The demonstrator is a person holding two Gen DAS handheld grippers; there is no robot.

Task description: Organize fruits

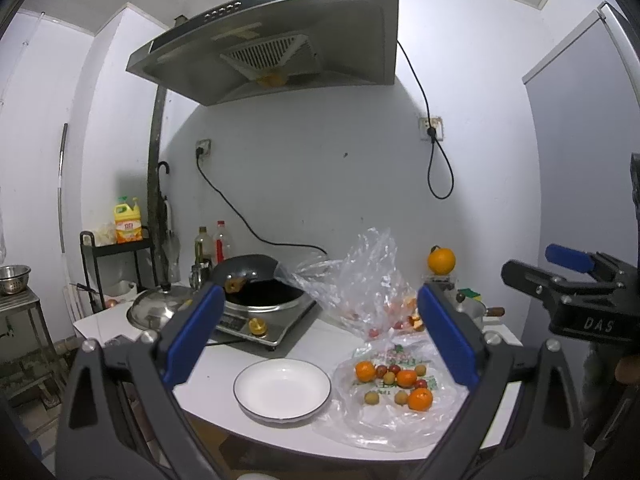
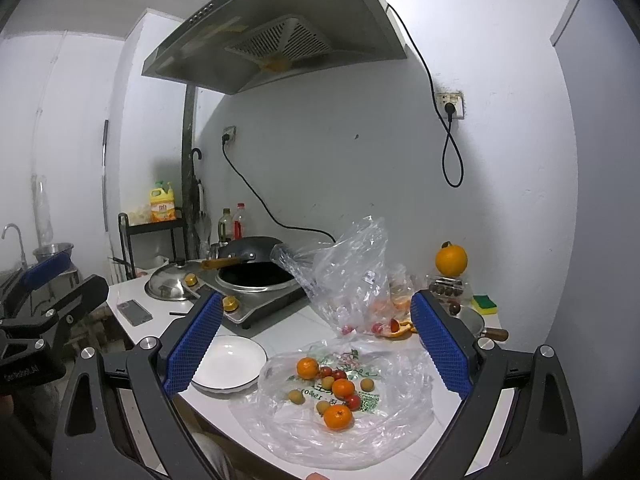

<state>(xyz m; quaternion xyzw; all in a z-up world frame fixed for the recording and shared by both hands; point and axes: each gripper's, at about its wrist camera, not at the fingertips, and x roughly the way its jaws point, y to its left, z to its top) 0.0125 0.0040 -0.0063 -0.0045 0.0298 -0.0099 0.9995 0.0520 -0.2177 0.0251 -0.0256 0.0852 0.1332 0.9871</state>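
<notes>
Both our left claw and right claw are wide apart and empty. The tangerines lie on a loose plastic bag near the counter's front edge. We think one may roll off.

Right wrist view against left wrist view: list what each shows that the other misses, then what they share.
Only the right wrist view shows the phone lying on the counter near the steel lid, the tap at far left, and the left tongs seen from the side.

Only the left wrist view shows the right tongs from the side.

Both show the empty white plate, the small fruits on the flat plastic bag, the wok, and the large orange.
</notes>
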